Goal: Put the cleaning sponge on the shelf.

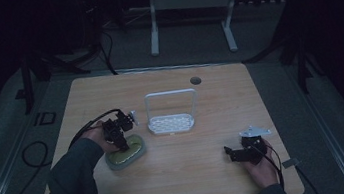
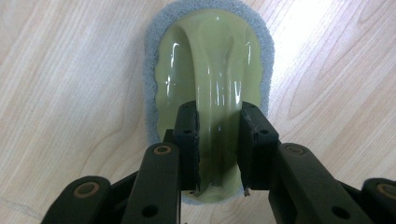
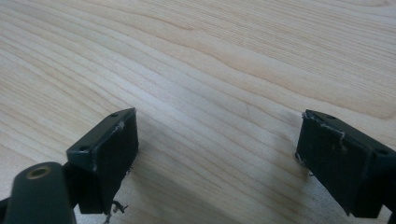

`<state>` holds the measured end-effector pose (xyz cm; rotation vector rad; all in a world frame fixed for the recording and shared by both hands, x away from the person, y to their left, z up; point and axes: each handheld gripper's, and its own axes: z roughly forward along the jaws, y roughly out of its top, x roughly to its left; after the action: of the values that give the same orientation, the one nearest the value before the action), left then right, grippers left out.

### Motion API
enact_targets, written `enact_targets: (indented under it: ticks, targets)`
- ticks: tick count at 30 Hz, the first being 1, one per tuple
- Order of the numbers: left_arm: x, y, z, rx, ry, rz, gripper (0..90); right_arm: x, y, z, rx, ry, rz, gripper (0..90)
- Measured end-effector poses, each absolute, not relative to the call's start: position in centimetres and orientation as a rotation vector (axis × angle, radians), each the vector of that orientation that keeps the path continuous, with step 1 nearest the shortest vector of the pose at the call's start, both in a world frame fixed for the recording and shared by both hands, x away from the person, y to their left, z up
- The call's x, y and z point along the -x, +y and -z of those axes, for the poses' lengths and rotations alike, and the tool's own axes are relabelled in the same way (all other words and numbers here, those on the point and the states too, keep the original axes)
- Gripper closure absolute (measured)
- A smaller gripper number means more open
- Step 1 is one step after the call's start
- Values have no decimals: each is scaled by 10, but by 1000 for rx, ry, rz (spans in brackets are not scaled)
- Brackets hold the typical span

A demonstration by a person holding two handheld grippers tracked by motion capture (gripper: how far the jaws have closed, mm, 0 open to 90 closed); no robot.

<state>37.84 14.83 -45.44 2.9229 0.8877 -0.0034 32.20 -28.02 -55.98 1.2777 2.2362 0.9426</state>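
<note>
A pale green scrubber (image 1: 135, 149) with a grey foam rim lies flat on the wooden table (image 1: 190, 175) at the left. A raised green handle (image 2: 215, 79) runs along its top. My left gripper (image 1: 122, 145) points down onto it. In the left gripper view, my left gripper (image 2: 218, 142) is shut on this handle, one black pad on each side. My right gripper (image 1: 229, 153) rests low over bare wood at the right front. In the right gripper view, my right gripper (image 3: 217, 154) stands open, jaws wide apart with nothing between them.
A white wire-framed rack (image 1: 172, 122) with a slotted base stands at the table's middle, right of the scrubber. A round cable hole (image 1: 195, 80) sits near the far edge. Cables trail off the left side. The room around is dark.
</note>
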Motion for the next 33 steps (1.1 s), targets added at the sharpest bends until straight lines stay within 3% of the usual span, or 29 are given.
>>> enact_targets:
  ticks: [33]
  targets:
    - [-385,109,434,-2937,742,-103,717,-322,-280,560,-1277,2237,-943,123]
